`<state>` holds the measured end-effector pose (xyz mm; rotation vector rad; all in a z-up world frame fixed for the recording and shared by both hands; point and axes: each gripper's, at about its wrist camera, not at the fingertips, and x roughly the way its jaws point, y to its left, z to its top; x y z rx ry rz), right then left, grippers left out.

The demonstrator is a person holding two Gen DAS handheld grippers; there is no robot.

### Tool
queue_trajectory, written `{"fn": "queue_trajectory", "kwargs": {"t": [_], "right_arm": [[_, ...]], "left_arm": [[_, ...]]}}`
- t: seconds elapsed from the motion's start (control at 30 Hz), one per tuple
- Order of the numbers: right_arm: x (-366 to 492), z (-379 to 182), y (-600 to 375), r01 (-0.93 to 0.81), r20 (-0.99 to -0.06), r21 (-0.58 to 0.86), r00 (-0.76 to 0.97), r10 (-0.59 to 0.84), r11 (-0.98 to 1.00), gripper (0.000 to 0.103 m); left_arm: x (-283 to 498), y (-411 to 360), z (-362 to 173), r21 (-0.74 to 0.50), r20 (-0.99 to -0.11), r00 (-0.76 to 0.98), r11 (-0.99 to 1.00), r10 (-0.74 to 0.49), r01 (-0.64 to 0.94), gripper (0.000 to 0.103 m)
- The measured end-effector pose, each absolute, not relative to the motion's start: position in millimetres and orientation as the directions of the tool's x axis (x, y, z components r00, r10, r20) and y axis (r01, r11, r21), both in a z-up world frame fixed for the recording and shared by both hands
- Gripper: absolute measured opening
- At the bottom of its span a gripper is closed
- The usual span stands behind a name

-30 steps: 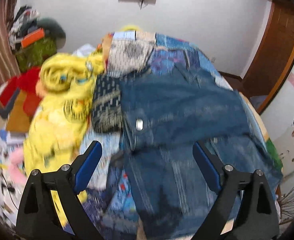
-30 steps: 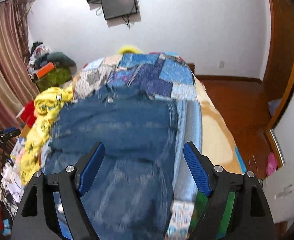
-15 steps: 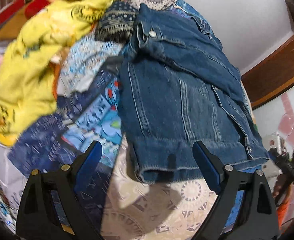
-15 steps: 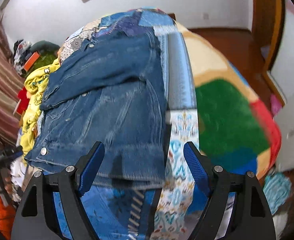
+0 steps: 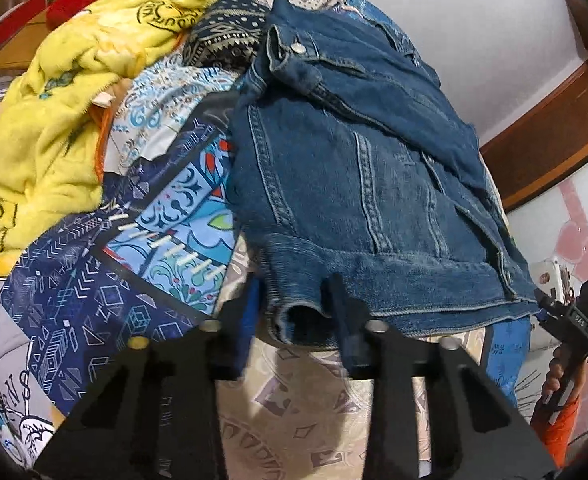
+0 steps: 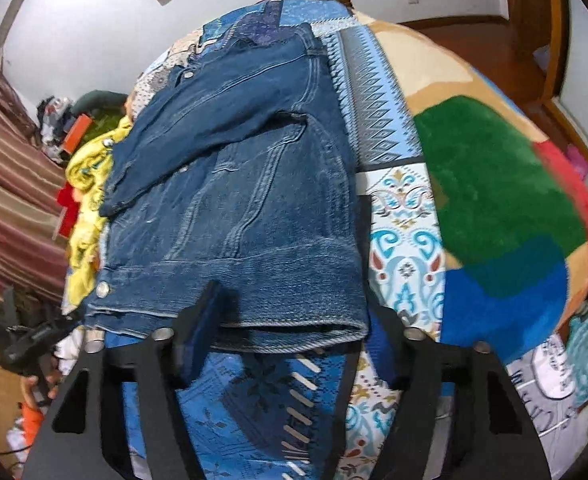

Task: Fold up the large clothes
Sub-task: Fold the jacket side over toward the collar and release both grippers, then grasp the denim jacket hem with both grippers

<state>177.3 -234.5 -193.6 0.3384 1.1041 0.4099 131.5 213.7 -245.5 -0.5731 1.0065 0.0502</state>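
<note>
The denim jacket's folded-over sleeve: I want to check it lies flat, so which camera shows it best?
The right wrist view: the sleeve shows whole, laid diagonally across the denim jacket, cuff toward the yellow blanket. The left wrist view shows it along the jacket's far edge, its far end foreshortened.

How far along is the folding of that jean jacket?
Partly done: the blue denim jacket lies flat on the patchwork bedspread, one sleeve folded across. Now the left gripper and right gripper straddle its hem corners, jaws not clamped. Folding the hem up remains.

Denim jacket — folded (sleeve across) — on bed
</note>
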Motion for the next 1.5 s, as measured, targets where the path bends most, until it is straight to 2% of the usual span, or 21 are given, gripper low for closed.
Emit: {"fn": "queue_trajectory", "kwargs": {"t": [0.03, 0.13, 0.23, 0.3, 0.53, 0.73, 1.0, 1.13, 1.27, 1.3, 1.33, 1.4, 1.5], "right_arm": [[177, -194, -235, -0.146, -0.785, 0.460, 0.394, 0.478, 0.876, 0.048], [174, -189, -235, -0.147, -0.778, 0.456, 0.414, 0.473, 0.878, 0.036], [176, -181, -233, -0.168, -0.774, 0.435, 0.433, 0.462, 0.885, 0.017], [178, -173, -229, -0.197, -0.765, 0.430, 0.438, 0.472, 0.881, 0.012], [208, -138, -220, -0.278, -0.682, 0.455, 0.503, 0.532, 0.846, 0.010], [251, -106, -200, -0.342, -0.638, 0.398, 0.563, 0.525, 0.851, 0.010], [361, -67, -163, -0.360, -0.574, 0.327, 0.659, 0.486, 0.874, 0.010], [421, -77, -141, -0.324, -0.588, 0.335, 0.662, 0.464, 0.885, 0.010], [466, -118, -127, -0.257, -0.650, 0.348, 0.627, 0.430, 0.901, 0.010], [476, -136, -124, -0.237, -0.675, 0.354, 0.605, 0.422, 0.905, 0.010], [482, -144, -124, -0.224, -0.688, 0.356, 0.594, 0.417, 0.907, 0.011], [495, -170, -126, -0.185, -0.722, 0.343, 0.576, 0.384, 0.921, 0.014], [508, -189, -136, -0.123, -0.770, 0.276, 0.566, 0.296, 0.953, 0.030]], "left_arm": [[131, 215, -245, -0.437, -0.806, 0.548, 0.850, -0.224, -0.295, 0.026], [133, 215, -237, -0.430, -0.800, 0.556, 0.863, -0.226, -0.267, 0.019], [138, 214, -220, -0.407, -0.788, 0.579, 0.883, -0.209, -0.236, 0.013], [144, 213, -204, -0.398, -0.769, 0.608, 0.892, -0.197, -0.215, 0.011], [173, 210, -153, -0.340, -0.696, 0.705, 0.927, -0.135, -0.158, 0.010], [221, 226, -119, -0.324, -0.640, 0.762, 0.934, -0.100, -0.151, 0.008], [323, 263, -87, -0.288, -0.605, 0.796, 0.938, -0.021, -0.194, 0.008], [387, 287, -105, -0.293, -0.640, 0.768, 0.928, -0.010, -0.232, 0.008], [442, 304, -149, -0.275, -0.711, 0.703, 0.918, 0.007, -0.287, 0.008], [451, 305, -162, -0.258, -0.731, 0.682, 0.918, 0.018, -0.301, 0.006], [457, 307, -172, -0.231, -0.746, 0.664, 0.920, 0.041, -0.317, 0.000], [473, 315, -201, -0.140, -0.791, 0.601, 0.920, 0.118, -0.365, 0.000], [477, 328, -226, -0.130, -0.827, 0.551, 0.914, 0.114, -0.384, 0.000]]}}
